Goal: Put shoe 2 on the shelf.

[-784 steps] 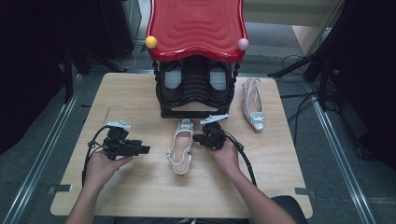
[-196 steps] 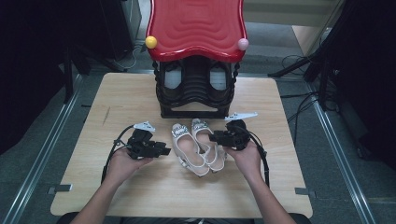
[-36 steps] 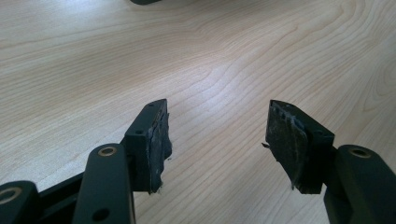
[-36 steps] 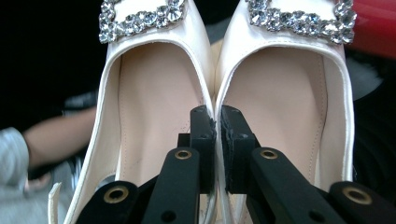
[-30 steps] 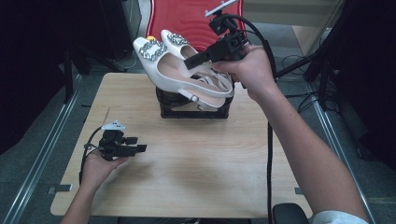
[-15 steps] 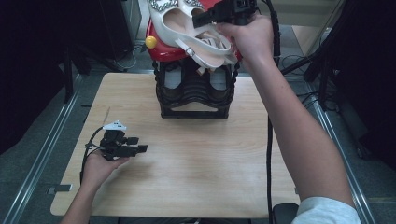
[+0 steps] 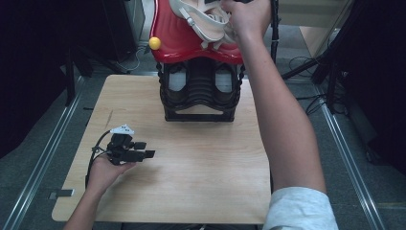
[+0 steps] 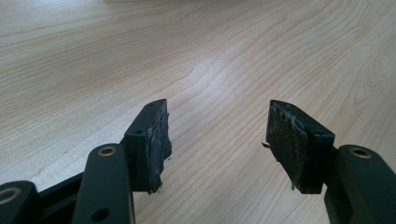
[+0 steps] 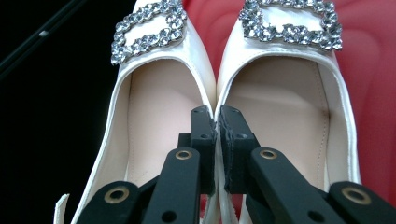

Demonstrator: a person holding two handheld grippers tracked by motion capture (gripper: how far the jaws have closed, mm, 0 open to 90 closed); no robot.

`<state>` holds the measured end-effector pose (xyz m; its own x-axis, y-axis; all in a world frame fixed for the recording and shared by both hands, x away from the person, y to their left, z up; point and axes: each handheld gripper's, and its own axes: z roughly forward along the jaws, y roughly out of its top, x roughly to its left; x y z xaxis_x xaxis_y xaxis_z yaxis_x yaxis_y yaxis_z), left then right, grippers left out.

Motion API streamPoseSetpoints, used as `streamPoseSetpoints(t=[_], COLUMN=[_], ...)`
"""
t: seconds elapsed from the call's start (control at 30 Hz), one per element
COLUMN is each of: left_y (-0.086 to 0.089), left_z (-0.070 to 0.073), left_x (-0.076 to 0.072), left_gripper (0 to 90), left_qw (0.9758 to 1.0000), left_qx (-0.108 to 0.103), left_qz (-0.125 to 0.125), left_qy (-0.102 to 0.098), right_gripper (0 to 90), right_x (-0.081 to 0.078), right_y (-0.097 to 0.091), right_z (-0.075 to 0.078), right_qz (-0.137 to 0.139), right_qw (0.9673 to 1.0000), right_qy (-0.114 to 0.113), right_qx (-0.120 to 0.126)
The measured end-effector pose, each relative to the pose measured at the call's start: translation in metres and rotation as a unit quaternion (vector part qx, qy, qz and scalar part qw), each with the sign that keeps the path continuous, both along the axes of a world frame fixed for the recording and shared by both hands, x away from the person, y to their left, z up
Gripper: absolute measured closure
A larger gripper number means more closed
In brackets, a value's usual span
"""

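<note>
The pair of white buckled shoes (image 9: 224,93) hangs above the red top (image 7: 182,38) of the black shoe rack (image 7: 200,93), pinched by their touching inner walls in the right tongs (image 9: 216,116), whose jaws are nearly shut on them. That thin pinch could slip, letting one shoe drop off the curved red top, most likely if the wrist tilts. The left tongs (image 8: 217,135) rest open and empty low over the counter (image 7: 191,172). Compared with a second ago, the shoes are higher and further back over the rack.
</note>
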<state>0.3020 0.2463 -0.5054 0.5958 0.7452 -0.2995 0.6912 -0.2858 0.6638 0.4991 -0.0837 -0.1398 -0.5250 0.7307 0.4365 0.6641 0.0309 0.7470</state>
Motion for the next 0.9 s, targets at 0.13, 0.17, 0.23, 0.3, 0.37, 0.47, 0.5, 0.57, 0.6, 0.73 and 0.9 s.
streamPoseSetpoints(t=[0.13,0.17,0.23,0.3,0.37,0.47,0.5,0.57,0.6,0.73,0.9], left_y=[0.000,-0.001,-0.001,-0.002,-0.002,-0.003,-0.003,-0.003,-0.003,-0.003,-0.004], left_z=[0.000,0.000,0.000,0.000,0.000,0.000,0.000,0.001,0.001,0.001,0.001], left_x=[0.001,0.001,0.001,0.001,0.001,0.001,0.001,0.001,0.001,0.001,0.002], left_gripper=[39.8,39.8,39.8,39.8,39.8,39.8,39.8,39.8,39.8,39.8,39.8], left_qw=[1.0000,1.0000,1.0000,1.0000,1.0000,1.0000,1.0000,1.0000,0.9999,0.9999,1.0000], left_qx=[-0.003,-0.005,-0.005,-0.007,-0.006,-0.006,-0.007,-0.008,-0.008,-0.008,-0.005], left_qz=[0.001,0.001,-0.001,-0.002,-0.002,-0.005,-0.005,-0.006,-0.007,-0.007,-0.008], left_qy=[0.001,0.002,0.002,0.001,0.001,0.000,0.000,0.000,0.000,-0.001,-0.003], right_gripper=[86.3,86.3,86.3,86.3,86.3,86.3,86.3,86.3,86.2,86.2,86.1], right_x=[0.011,0.014,0.019,0.022,0.025,0.028,0.028,0.028,0.028,0.030,0.029], right_y=[0.005,0.006,0.008,0.010,0.011,0.014,0.016,0.020,0.021,0.027,0.037], right_z=[0.000,-0.001,-0.001,-0.001,-0.001,0.002,0.002,0.002,0.001,-0.004,-0.010], right_qz=[-0.031,-0.037,-0.053,-0.070,-0.082,-0.103,-0.112,-0.121,-0.126,-0.135,-0.147], right_qw=[0.9995,0.9993,0.9986,0.9976,0.9966,0.9945,0.9935,0.9923,0.9915,0.9901,0.9883], right_qy=[0.000,-0.001,-0.001,-0.003,-0.005,-0.016,-0.017,-0.024,-0.026,-0.027,-0.030], right_qx=[0.006,0.007,0.005,0.002,0.007,0.002,-0.004,-0.014,-0.019,-0.028,-0.027])
